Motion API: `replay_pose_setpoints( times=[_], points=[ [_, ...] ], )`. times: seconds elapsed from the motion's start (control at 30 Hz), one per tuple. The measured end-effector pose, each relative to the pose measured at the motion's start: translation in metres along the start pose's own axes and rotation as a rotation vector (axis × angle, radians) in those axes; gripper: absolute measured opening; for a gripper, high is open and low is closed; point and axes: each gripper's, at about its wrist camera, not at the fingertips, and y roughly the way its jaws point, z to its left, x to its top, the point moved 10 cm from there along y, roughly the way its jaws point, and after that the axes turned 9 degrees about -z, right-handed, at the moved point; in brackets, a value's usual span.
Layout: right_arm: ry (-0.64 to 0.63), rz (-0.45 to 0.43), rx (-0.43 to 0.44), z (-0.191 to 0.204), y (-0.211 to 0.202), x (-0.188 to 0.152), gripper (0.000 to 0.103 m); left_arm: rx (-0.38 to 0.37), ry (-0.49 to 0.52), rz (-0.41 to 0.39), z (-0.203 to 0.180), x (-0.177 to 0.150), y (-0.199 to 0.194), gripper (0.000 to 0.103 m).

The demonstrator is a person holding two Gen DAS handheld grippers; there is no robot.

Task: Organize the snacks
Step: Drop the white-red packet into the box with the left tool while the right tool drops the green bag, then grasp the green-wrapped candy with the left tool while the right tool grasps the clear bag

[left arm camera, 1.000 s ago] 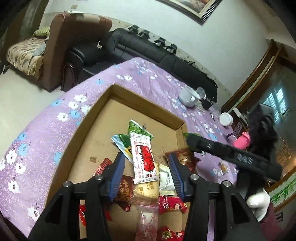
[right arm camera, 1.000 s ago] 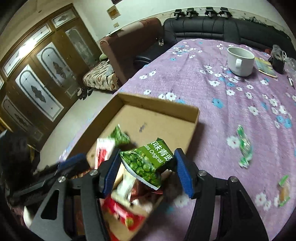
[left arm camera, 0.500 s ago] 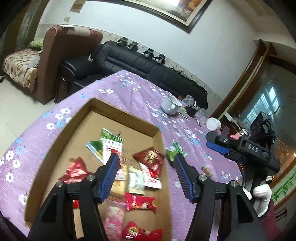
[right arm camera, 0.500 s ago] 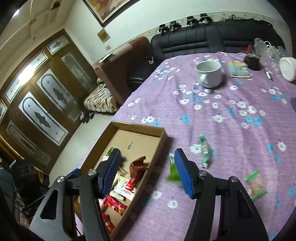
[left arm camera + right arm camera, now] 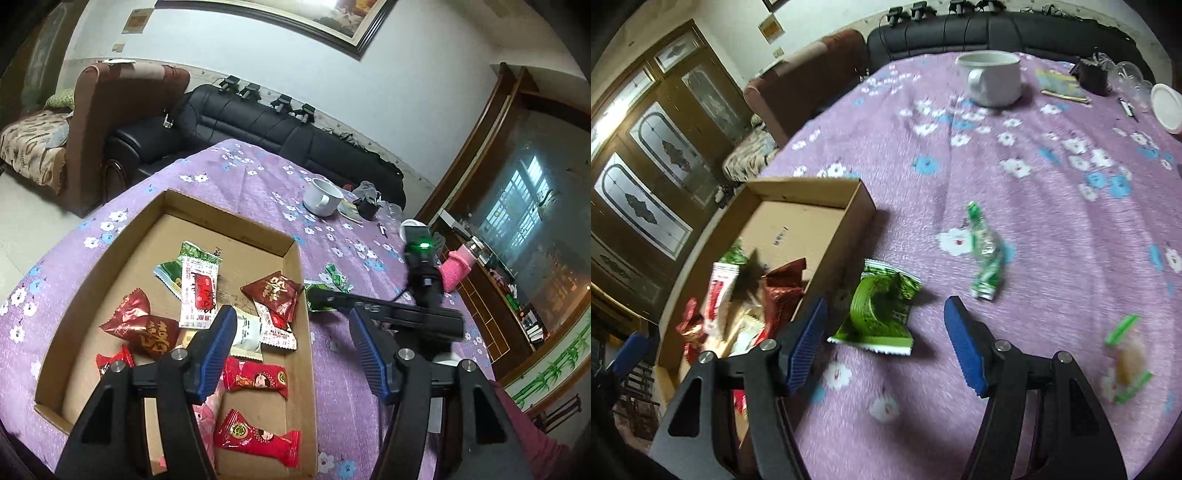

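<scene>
My right claw point(image 5: 882, 339), jaws apart and just narrowing on nothing, hangs above the green packet point(image 5: 881, 314); it lies ahead between them, beside the cardboard box point(image 5: 846, 240), nearer this hand.

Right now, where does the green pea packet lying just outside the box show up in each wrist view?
Left wrist: pea packet right of centre, against the box's right wall, partly behind the right gripper.
Right wrist: pea packet low centre, ahead of the open jaws.
Shared landmark: white mug.
</scene>
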Motion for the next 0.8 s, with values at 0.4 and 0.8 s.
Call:
replay_pose_setpoints(
  times=[0.4, 0.8],
  points=[
    [-0.116, -0.124, 0.036, 0.055, -0.049, 0.036, 0.037, -0.009, -0.105, -0.031, 0.037, 0.001, -0.008, 0.063],
    [-0.078, -0.17, 0.107, 0.078, -0.062, 0.051, 0.051, 0.033, -0.105, -0.055, 0.05, 0.007, -0.027, 0.064]
  ],
)
